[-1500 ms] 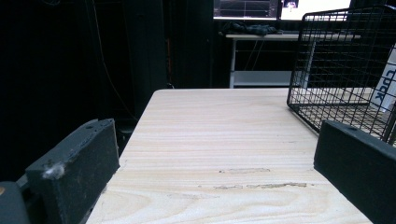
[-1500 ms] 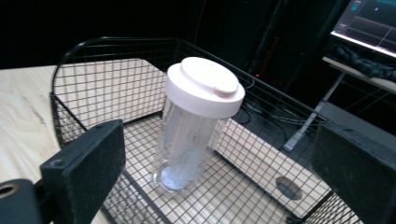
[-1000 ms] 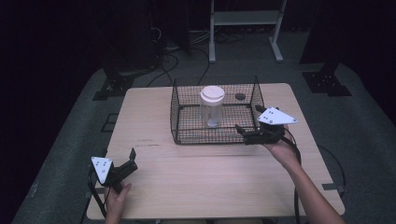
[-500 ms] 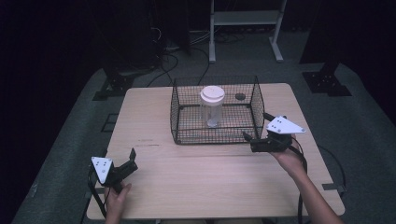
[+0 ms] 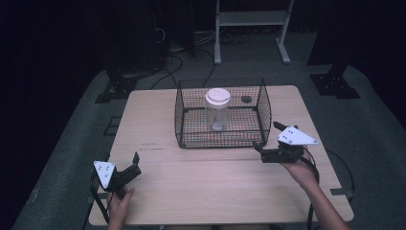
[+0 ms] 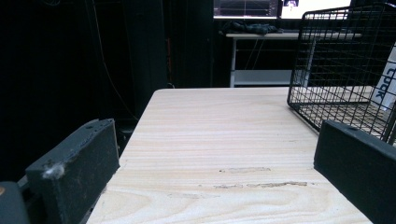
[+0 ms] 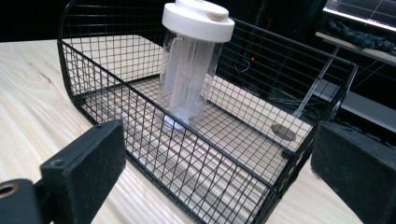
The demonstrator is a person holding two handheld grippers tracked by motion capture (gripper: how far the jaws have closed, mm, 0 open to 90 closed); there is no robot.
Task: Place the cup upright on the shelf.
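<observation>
Item 1: clear plastic jar (image 5: 218, 113) with white lid (image 7: 198, 18), standing upright inside the wire basket, near its middle, on the mesh floor. Contents pale, not identifiable.

Item 2: black wire basket (image 5: 182, 120), open-topped, set on the far half of the worktop (image 5: 215, 182). A small dark round object (image 7: 283, 132) lies on the basket floor near the far right corner, apart from the jar.

Item 3: right hand-held gripper (image 5: 260, 151), held by the person's right hand (image 5: 299, 168) just beside the basket's near right corner, not touching it. Jaws wide apart, nothing between them; grey 3-cornered plate (image 5: 295, 136) on top.

Item 4: left hand-held gripper (image 5: 135, 163), at the near left of the worktop, well apart from the basket. Jaws wide apart, holding nothing.

Item 5: light wood worktop, with faint scuff marks (image 6: 252, 177) ahead of the left hand-held gripper.
</observation>
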